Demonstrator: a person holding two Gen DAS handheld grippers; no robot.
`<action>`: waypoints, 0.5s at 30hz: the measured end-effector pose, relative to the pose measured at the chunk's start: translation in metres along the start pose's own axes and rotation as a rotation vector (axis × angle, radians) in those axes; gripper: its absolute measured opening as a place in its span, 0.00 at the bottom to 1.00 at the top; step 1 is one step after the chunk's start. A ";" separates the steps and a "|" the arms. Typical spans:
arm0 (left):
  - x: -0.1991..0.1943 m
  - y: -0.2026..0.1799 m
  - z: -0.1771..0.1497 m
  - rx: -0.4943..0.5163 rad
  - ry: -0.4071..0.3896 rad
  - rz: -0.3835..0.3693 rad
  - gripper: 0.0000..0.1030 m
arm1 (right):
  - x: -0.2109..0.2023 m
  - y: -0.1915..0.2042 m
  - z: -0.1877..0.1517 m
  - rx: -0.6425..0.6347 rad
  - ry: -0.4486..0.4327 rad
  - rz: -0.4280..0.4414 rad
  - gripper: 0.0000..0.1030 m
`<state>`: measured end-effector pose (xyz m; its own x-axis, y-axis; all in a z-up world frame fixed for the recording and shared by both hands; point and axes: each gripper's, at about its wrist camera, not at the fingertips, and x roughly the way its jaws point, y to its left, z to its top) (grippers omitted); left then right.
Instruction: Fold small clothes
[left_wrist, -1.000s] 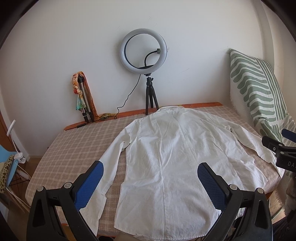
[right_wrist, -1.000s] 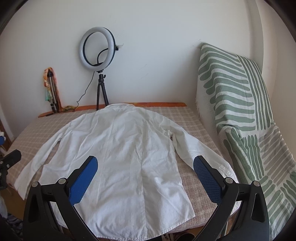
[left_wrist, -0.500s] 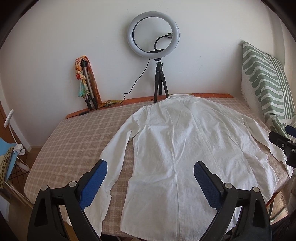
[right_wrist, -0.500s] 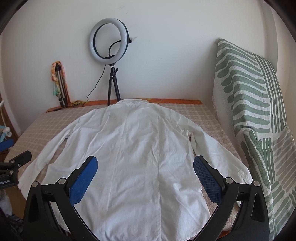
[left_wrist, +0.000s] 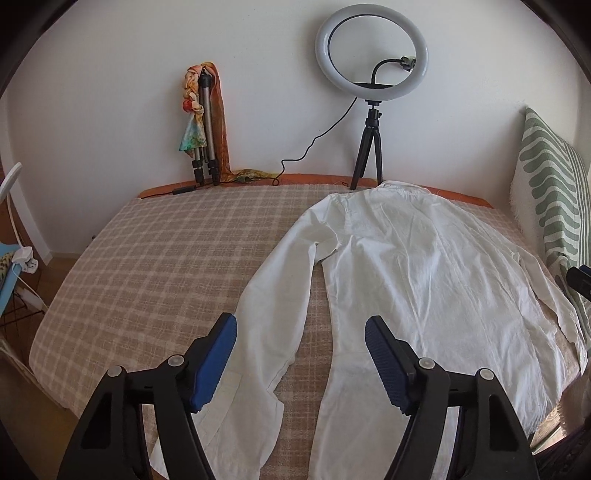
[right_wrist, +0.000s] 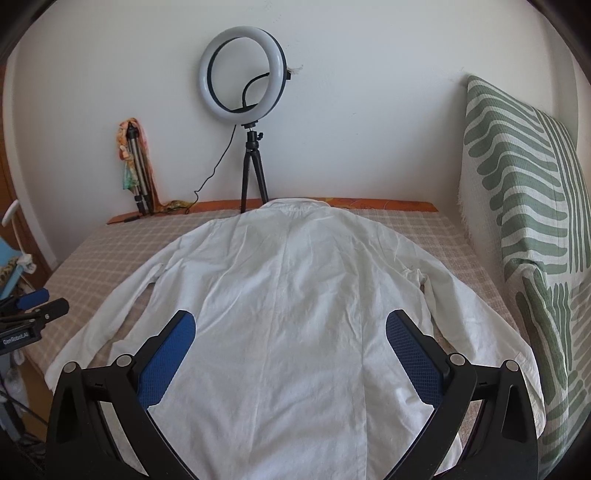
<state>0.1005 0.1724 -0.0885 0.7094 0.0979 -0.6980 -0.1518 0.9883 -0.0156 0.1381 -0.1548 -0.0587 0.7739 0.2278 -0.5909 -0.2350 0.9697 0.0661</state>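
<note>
The white shirt (right_wrist: 295, 314) is lying flat, back up, on the checked bed (left_wrist: 166, 251), sleeves spread and collar toward the wall; no fold is showing yet, so the whole job is remaining. The left tongs (left_wrist: 301, 354) are closing above the left sleeve (left_wrist: 273, 317) with nothing pinched between them. The right tongs (right_wrist: 290, 354) are hovering released over the hem. A ring light (right_wrist: 243, 74) and folded tripod (left_wrist: 207, 125) are standing clear at the wall, obstructing nothing.
</note>
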 end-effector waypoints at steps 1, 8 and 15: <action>0.008 0.009 0.000 -0.003 0.014 0.014 0.64 | 0.005 0.002 0.003 0.008 0.012 0.017 0.99; 0.080 0.071 -0.011 -0.153 0.201 -0.025 0.38 | 0.041 0.028 0.018 -0.059 0.041 0.081 0.89; 0.116 0.072 -0.018 -0.212 0.305 -0.107 0.38 | 0.067 0.037 0.000 -0.104 0.138 0.176 0.78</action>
<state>0.1595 0.2533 -0.1831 0.4966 -0.0757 -0.8647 -0.2492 0.9418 -0.2255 0.1810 -0.1033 -0.0960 0.6295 0.3716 -0.6824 -0.4242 0.9002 0.0988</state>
